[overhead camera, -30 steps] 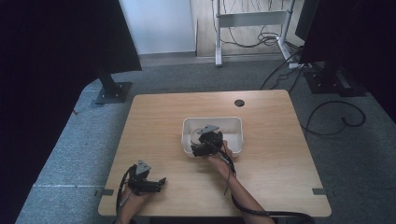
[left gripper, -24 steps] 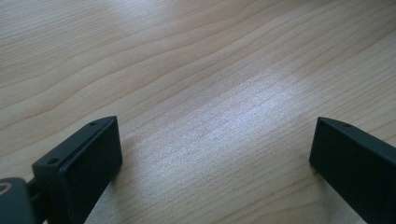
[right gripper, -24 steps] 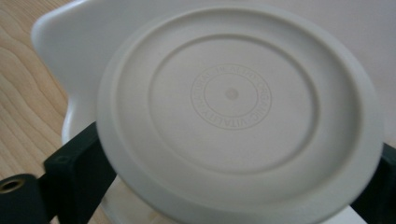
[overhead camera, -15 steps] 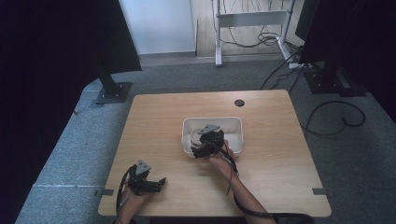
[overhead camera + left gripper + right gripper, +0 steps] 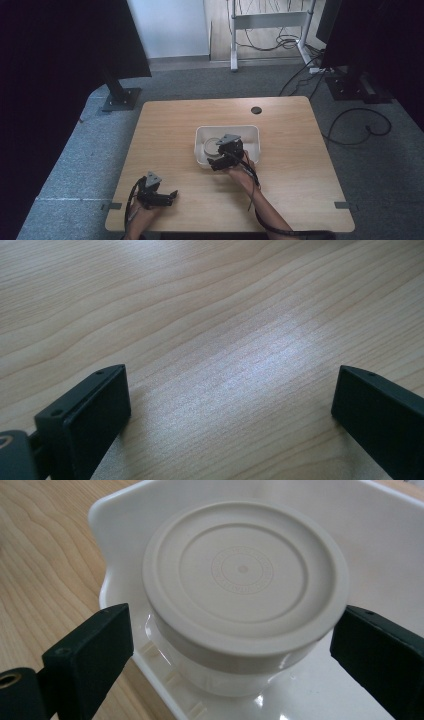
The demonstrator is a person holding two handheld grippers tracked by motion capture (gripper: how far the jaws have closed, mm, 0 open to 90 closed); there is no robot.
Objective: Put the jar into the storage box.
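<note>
A white rectangular tray [image 5: 250,134] sits on the wooden table [image 5: 290,150], and a round white jar with a cream lid [image 5: 245,575] stands in its left part [image 5: 210,146]. My right gripper [image 5: 216,163] hovers at the tray's near left corner, open, its two black jaws on either side of the jar [image 5: 230,645] without touching it. My left gripper [image 5: 170,196] rests low near the table's front left edge, open, with only bare wood between its jaws [image 5: 227,405].
The tray's wall [image 5: 107,545] rises just behind the right gripper's left jaw. A small round cable hole [image 5: 256,110] lies at the table's far side. Cables trail from both grippers, and dark stands and floor cables surround the table.
</note>
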